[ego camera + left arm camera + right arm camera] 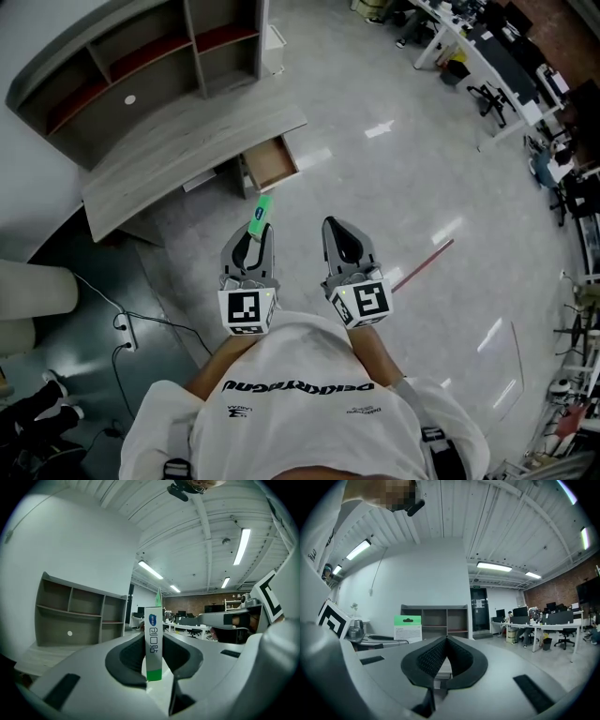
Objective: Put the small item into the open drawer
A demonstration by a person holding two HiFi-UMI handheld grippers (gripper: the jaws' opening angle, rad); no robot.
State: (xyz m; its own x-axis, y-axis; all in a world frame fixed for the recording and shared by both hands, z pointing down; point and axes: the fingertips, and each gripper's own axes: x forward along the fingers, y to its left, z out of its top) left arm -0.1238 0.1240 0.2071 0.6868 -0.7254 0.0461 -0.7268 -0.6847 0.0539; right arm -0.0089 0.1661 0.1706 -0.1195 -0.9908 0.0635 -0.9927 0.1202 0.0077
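Observation:
A small white and green box [261,217] stands on end between the pads of my left gripper [255,234], which is shut on it and held level at waist height. In the left gripper view the box [153,641] rises upright out of the left gripper [153,644], its blue label facing the camera. Ahead stands a grey wooden desk [178,155] with its drawer [272,161] pulled open toward me. My right gripper [339,232] hovers beside the left one, shut and holding nothing. In its own view the right gripper [446,641] has its tips together, and the box [408,627] shows at the left.
A grey shelf unit [141,56] with red-lined compartments sits on the desk's far side. A power strip [125,330] and cables lie on the dark floor to the left. A red stick [422,265] lies on the shiny floor to the right. Office desks and chairs [492,56] fill the far right.

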